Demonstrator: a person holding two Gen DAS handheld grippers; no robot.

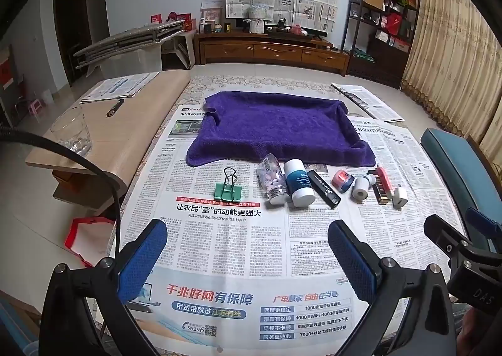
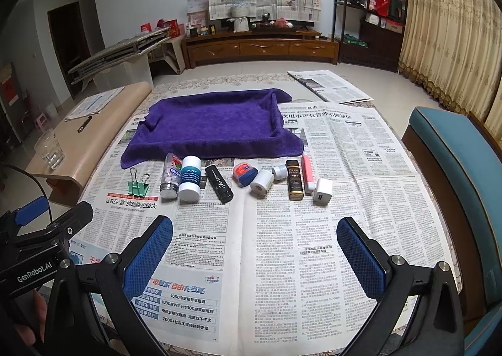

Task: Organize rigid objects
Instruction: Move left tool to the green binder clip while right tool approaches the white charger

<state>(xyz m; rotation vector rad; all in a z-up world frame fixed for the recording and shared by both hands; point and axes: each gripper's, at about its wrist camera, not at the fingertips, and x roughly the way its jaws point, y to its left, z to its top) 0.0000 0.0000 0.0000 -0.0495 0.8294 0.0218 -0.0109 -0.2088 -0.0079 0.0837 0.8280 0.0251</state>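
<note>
A row of small objects lies on newspaper in front of a purple towel-lined tray. From left: a green binder clip, a clear pill bottle, a white-and-blue bottle, a black lighter, a red-and-blue tin, a white tape roll, a dark gold-lettered box, a pink tube and a white charger. My left gripper and right gripper are open and empty, short of the row.
A wooden side table on the left holds a glass, a pen and papers. A blue-cushioned chair stands at the right. A folded newspaper lies at the table's far right.
</note>
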